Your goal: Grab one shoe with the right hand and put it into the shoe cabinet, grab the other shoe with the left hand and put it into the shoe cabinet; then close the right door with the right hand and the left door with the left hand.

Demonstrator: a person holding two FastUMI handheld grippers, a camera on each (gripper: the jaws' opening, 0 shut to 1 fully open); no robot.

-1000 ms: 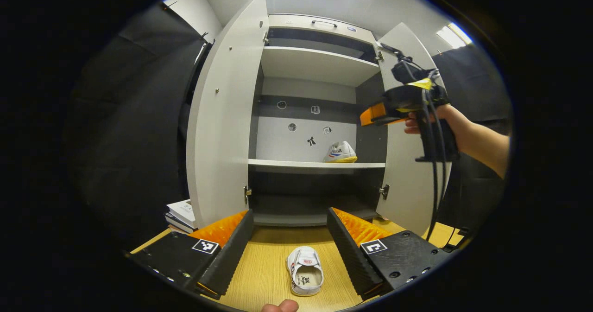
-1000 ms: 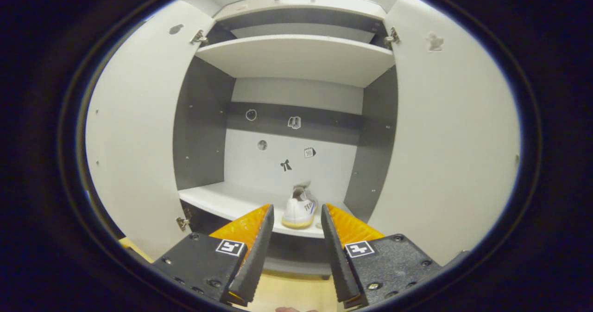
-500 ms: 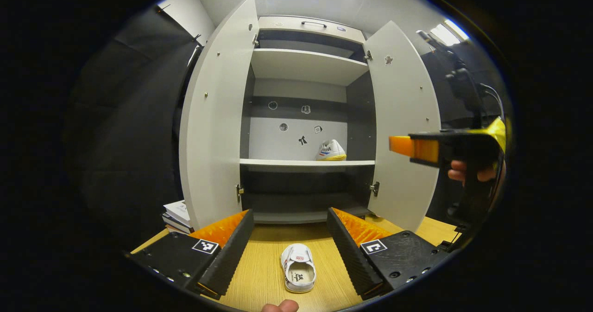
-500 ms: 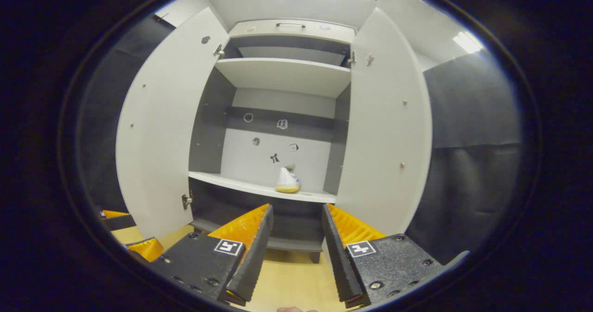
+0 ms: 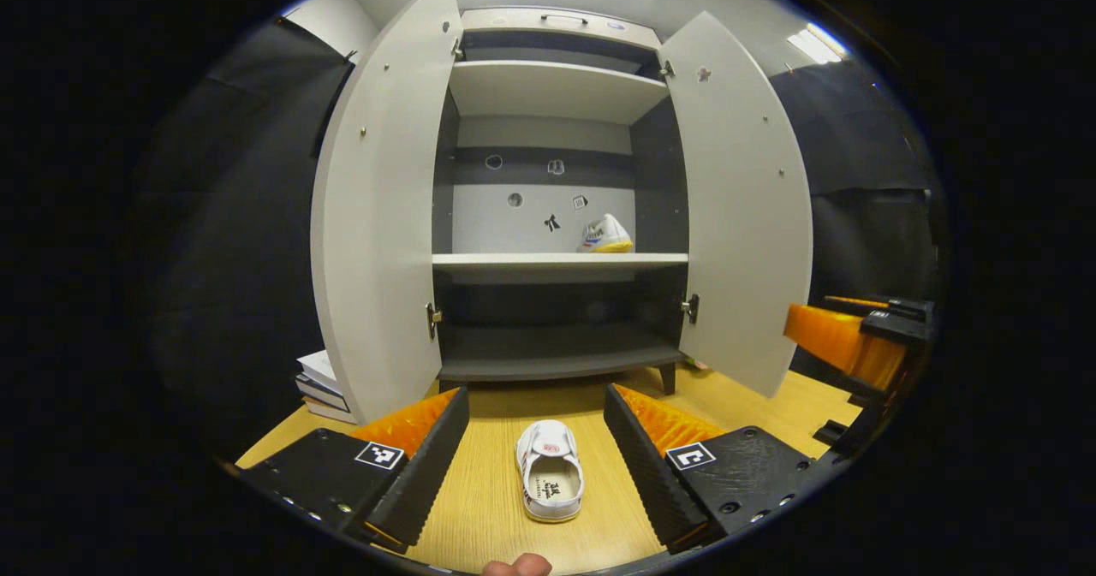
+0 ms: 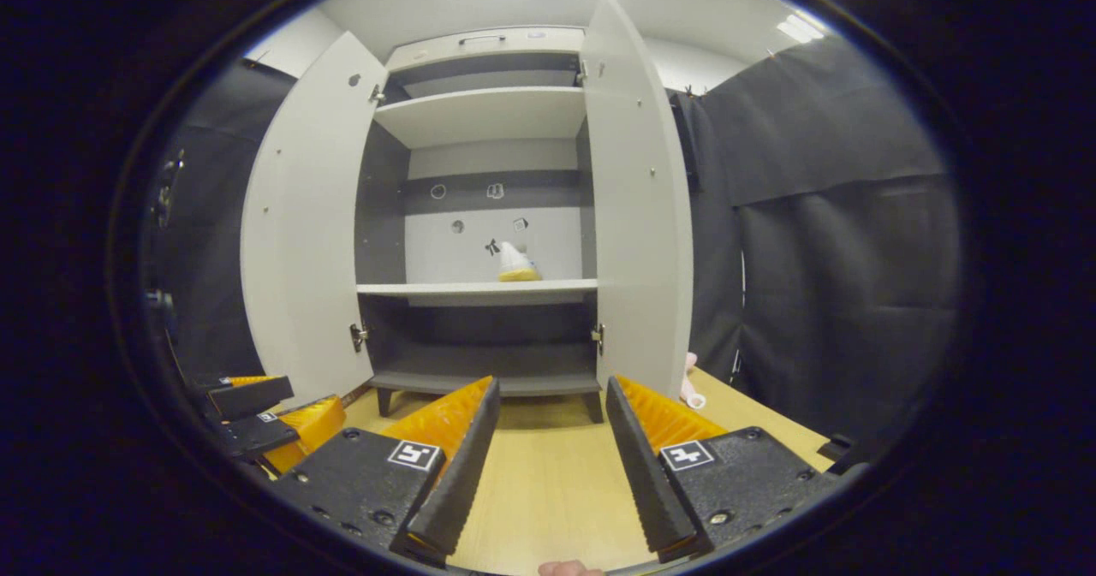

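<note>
A tall pale-grey shoe cabinet (image 5: 556, 97) with a dark interior is seen standing on a light wooden floor (image 5: 488, 507), both of its doors swung open. In the left gripper view, a small white shoe with a yellow sole (image 5: 606, 235) is set on the white middle shelf (image 5: 514, 260), toward its right end and close to the back panel, where a few small stickers (image 5: 552, 222) are stuck. The second white shoe (image 5: 549, 483) lies on the floor in front of the cabinet, opening upward, framed between the two fingers of the left gripper (image 5: 537, 460) — the jaws are spread wide and nothing is touched by them. A stack of books (image 5: 324, 384) is seen on the floor just behind the left door (image 5: 377, 216), and the right gripper (image 5: 843, 345) shows at the right edge, beyond the right door (image 5: 741, 208). In the right gripper view, the right gripper (image 6: 552, 465) is held wide apart and empty over bare floor, pointed at the cabinet from off to its right — the shelved shoe (image 6: 517, 264) is partly hidden by the edge of the right door (image 6: 638, 208). The left gripper (image 6: 265, 418) is seen low at the left; a small pale pink object (image 6: 690, 385) lies on the floor beside the right door.
</note>
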